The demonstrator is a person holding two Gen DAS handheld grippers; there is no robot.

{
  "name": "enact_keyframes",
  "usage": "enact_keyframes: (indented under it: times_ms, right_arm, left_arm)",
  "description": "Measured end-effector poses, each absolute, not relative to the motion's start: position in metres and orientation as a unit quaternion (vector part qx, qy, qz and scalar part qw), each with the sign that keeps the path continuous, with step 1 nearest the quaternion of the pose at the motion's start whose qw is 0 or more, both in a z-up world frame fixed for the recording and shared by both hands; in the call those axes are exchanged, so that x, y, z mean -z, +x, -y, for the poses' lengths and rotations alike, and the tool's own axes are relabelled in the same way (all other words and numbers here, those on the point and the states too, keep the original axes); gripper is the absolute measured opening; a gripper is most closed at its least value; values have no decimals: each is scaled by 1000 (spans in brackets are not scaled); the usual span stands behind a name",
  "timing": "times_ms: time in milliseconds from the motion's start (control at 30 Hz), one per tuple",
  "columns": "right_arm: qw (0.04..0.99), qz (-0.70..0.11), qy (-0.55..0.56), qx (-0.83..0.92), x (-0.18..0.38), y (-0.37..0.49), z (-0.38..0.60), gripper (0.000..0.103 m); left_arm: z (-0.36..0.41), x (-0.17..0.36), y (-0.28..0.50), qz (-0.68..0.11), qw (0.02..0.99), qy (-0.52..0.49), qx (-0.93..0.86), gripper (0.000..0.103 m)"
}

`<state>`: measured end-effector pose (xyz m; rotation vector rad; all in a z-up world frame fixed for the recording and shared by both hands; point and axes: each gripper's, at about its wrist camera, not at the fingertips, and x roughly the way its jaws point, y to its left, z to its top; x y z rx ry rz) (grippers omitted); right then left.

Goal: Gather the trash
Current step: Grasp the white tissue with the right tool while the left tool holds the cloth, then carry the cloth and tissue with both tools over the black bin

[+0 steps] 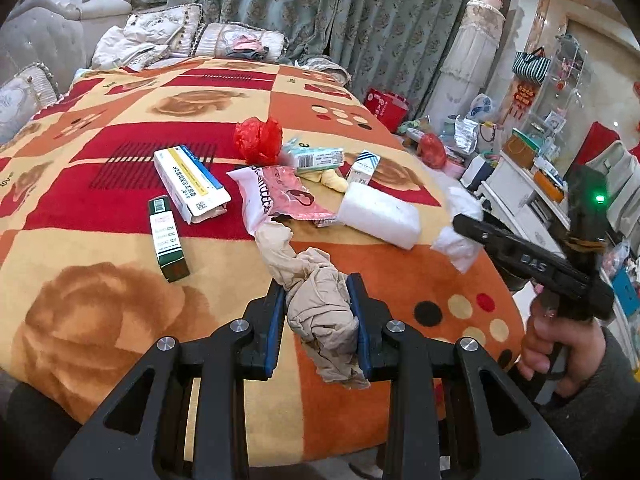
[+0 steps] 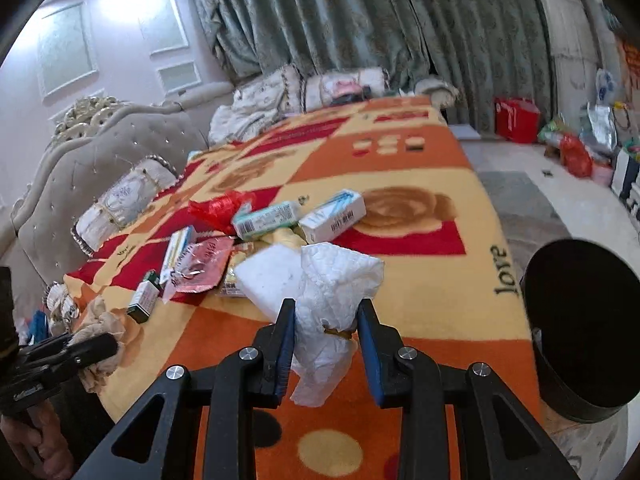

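My left gripper (image 1: 316, 284) is shut on a crumpled beige cloth (image 1: 320, 316), whose tail trails back to the blanket. It also shows at the lower left of the right wrist view, where the left gripper (image 2: 100, 348) holds the beige cloth (image 2: 100, 328). My right gripper (image 2: 327, 306) is shut on a crumpled white tissue (image 2: 332, 280), held above the bed's near corner. The left wrist view shows that right gripper (image 1: 460, 220) with the white tissue (image 1: 456, 240). A black round bin (image 2: 580, 320) stands just right of the bed edge. On the blanket lie a red plastic bag (image 1: 258, 140), a pink wrapper (image 1: 280, 196), a white foam block (image 1: 378, 214) and several small boxes.
The bed carries an orange, red and yellow blanket (image 1: 120, 320). Pillows (image 1: 160, 36) and a padded headboard (image 2: 100, 160) are at the far end, green curtains (image 1: 320, 8) behind. Bags and boxes crowd the floor (image 1: 460, 140) to the right. A hand (image 1: 560, 352) grips the right tool.
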<state>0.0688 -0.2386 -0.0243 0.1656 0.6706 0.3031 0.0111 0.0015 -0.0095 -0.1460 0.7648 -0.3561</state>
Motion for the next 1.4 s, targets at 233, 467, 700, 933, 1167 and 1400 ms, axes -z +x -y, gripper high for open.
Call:
enact_keyframes:
  times_ms: [233, 467, 700, 933, 1167, 1400]
  right_arm:
    - [930, -306, 46, -198, 18, 56, 218, 29]
    - [926, -313, 48, -207, 22, 58, 212, 29]
    - [926, -316, 52, -199, 24, 58, 218, 29]
    - [931, -308, 67, -185, 21, 55, 233, 29]
    - [938, -290, 94, -164, 14, 44, 259, 29]
    - [940, -280, 130, -146, 11, 34, 290, 29]
  left_arm:
    - [1, 10, 15, -373, 911, -63, 165, 28]
    - [-2, 6, 12, -365, 912, -62, 175, 28]
    - [-1, 5, 9, -364, 912, -62, 179, 28]
    - [11, -1, 8, -360, 911, -49, 194, 28]
    - [30, -8, 13, -358, 904, -51, 229, 28]
    - [55, -14, 25, -360, 894, -56, 260, 28]
